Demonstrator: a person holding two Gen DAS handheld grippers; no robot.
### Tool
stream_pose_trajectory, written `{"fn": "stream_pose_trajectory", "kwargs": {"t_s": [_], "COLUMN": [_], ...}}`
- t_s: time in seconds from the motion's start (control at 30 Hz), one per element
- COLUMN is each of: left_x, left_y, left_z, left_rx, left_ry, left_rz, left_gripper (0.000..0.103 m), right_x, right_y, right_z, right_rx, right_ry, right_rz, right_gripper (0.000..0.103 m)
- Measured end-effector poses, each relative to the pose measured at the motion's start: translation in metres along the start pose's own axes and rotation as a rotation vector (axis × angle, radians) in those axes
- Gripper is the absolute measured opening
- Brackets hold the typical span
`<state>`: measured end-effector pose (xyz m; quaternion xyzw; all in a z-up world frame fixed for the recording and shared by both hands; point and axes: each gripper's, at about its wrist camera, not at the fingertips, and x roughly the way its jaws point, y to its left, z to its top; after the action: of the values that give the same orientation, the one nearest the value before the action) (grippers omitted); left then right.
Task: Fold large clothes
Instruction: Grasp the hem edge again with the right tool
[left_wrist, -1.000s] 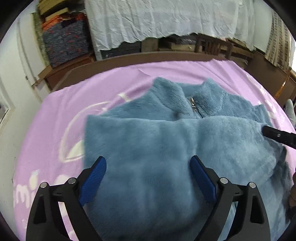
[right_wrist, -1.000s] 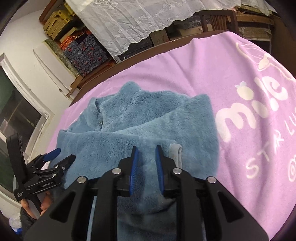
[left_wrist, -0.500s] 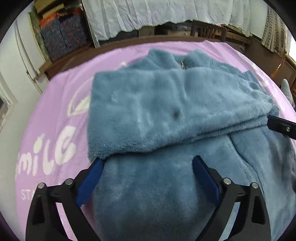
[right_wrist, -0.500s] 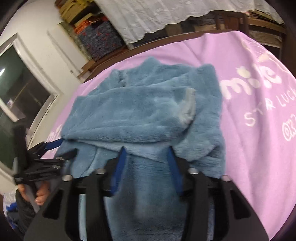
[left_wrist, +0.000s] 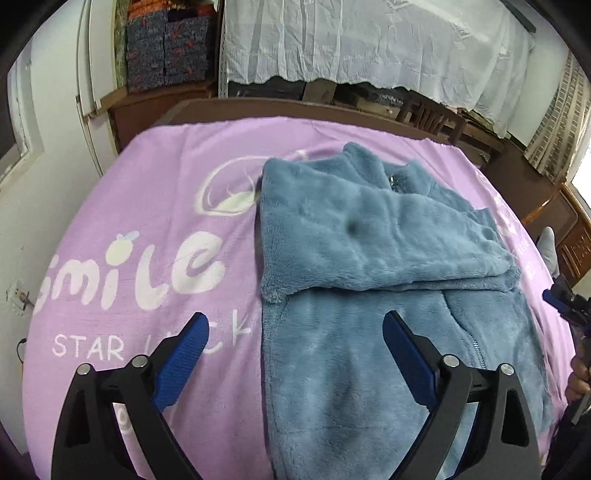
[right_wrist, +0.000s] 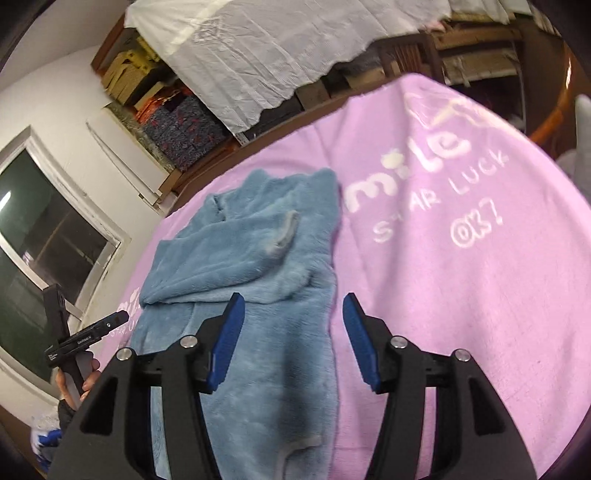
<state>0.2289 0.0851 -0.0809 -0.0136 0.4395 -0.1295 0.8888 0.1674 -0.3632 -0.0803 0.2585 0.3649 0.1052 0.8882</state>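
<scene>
- Jacket (left_wrist: 354, 258) is lying at frame centre on the purple blanket (left_wrist: 155, 229), sleeves folded across.
- Left gripper (left_wrist: 291, 354) and right gripper (right_wrist: 291, 339) are hovering with jaws apart and empty; right jaws have just been opening.
- I am judging next: gripping the bottom hem, folding upward.

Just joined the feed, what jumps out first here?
A fluffy blue fleece jacket lies half folded on a lilac blanket printed with white "smile" lettering, its sleeves laid across the chest. Both hand-held grippers hover open above its lower half, the left and the right, holding nothing.
</scene>
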Motion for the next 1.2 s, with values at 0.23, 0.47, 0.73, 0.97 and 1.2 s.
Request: {"fn": "stream_pose_trajectory", "kwargs": {"t_s": [0.23, 0.47, 0.73, 0.97, 1.2], "left_x": [0.020, 0.013, -0.030, -0.054, -0.052], "left_y": [0.008, -0.004, -0.029, -0.038, -0.042], "left_z": [-0.005, -0.032, -0.098, -0.133, -0.135], "left_rx": [0.007, 0.057, 0.171, 0.165, 0.174], "left_ry": [0.071, 0.120, 0.124, 0.104, 0.081], "left_rz": [-0.032, -0.102, -0.125, -0.190, -0.187], "left_gripper": [0.086, 0.075, 0.075, 0.075, 0.071], "right_x": [0.026, 0.031, -0.009, -0.052, -0.051], "right_y": [-0.010, -0.005, 0.005, 0.017, 0.013], "right_z": [-0.005, -0.024, -0.075, -0.123, -0.136], "right_rx": [0.032, 0.033, 0.014, -0.046, -0.038], "right_ry": [0.082, 0.157, 0.215, 0.216, 0.202], "right_rz": [0.047, 0.095, 0.154, 0.181, 0.200], "right_gripper": [0.053, 0.052, 0.051, 0.050, 0.029]}}
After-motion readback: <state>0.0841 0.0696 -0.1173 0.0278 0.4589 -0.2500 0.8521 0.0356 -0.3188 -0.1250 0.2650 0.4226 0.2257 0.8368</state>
